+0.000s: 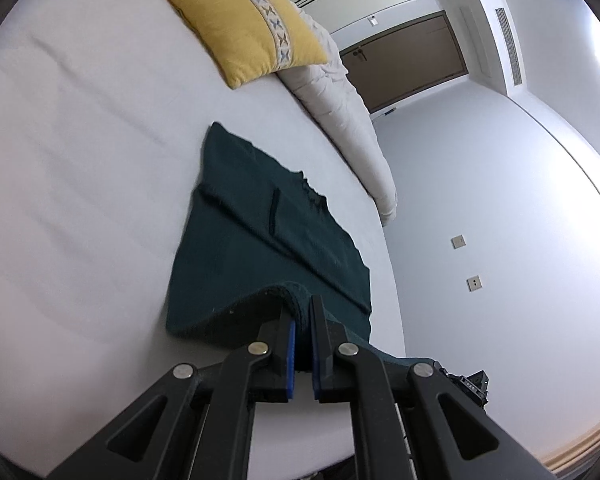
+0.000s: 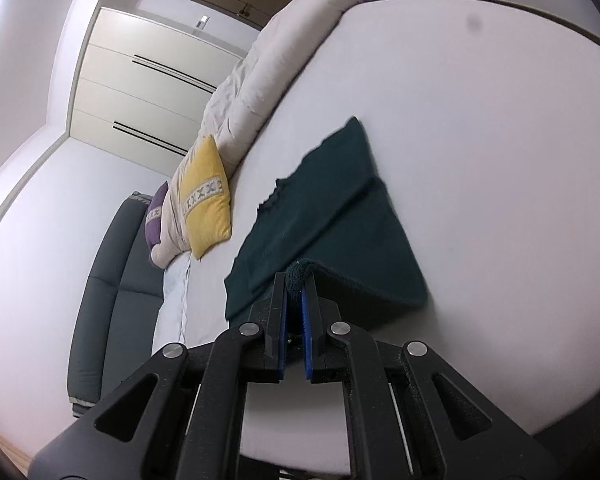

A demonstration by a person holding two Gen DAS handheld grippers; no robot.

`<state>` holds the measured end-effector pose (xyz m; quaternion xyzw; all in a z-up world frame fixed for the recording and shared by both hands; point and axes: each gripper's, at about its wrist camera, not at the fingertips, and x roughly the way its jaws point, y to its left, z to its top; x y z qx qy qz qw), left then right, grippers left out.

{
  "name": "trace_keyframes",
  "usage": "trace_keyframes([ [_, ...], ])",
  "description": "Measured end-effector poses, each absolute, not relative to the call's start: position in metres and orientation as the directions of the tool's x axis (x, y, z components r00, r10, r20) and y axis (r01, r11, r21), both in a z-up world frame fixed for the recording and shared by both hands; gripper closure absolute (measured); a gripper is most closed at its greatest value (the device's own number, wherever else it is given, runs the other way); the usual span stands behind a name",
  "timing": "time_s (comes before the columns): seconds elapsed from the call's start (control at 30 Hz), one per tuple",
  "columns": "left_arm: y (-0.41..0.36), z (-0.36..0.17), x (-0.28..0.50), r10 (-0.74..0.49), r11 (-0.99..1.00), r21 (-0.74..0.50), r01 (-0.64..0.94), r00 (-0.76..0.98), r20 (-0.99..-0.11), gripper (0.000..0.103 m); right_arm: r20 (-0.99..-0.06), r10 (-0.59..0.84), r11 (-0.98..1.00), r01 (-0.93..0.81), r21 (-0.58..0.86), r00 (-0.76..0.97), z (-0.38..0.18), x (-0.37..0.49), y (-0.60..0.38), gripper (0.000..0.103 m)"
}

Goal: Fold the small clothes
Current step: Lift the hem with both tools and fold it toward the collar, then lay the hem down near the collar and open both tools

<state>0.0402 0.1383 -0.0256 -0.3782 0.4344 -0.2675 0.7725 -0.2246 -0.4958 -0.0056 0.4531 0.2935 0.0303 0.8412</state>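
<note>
Your left tongs (image 1: 302, 316) and right tongs (image 2: 295, 286) are each pinching the near hem of the green garment (image 1: 260, 240), jaws nearly closed, lifting it off the bed (image 1: 80, 160). You are mid-fold; next, I judge, carry the hem evenly to the far edge.

No text, label, brand or number can be read anywhere; the small dark device (image 1: 470, 385) at the bed's edge bears tiny markings (too blurred to make out).
</note>
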Motion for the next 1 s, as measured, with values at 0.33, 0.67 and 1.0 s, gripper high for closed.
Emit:
trace_keyframes([
  [0.33,0.121,-0.037,0.124,-0.720,0.594,-0.802,0.066,0.488,-0.493,0.097,-0.506,0.259,0.644,0.243,0.725,0.823,0.009,-0.121,-0.501,0.098],
  [0.67,0.105,-0.066,0.200,-0.702,0.603,-0.797,0.013,0.483,-0.523,0.097,-0.534,0.224,0.640,0.290,0.712,0.815,-0.013,-0.028,-0.517,0.098],
  [1.0,0.081,-0.082,0.272,-0.670,0.639,-0.769,-0.005,0.487,-0.560,0.097,-0.593,0.174,0.643,0.365,0.674,0.786,-0.040,0.069,-0.542,0.098],
])
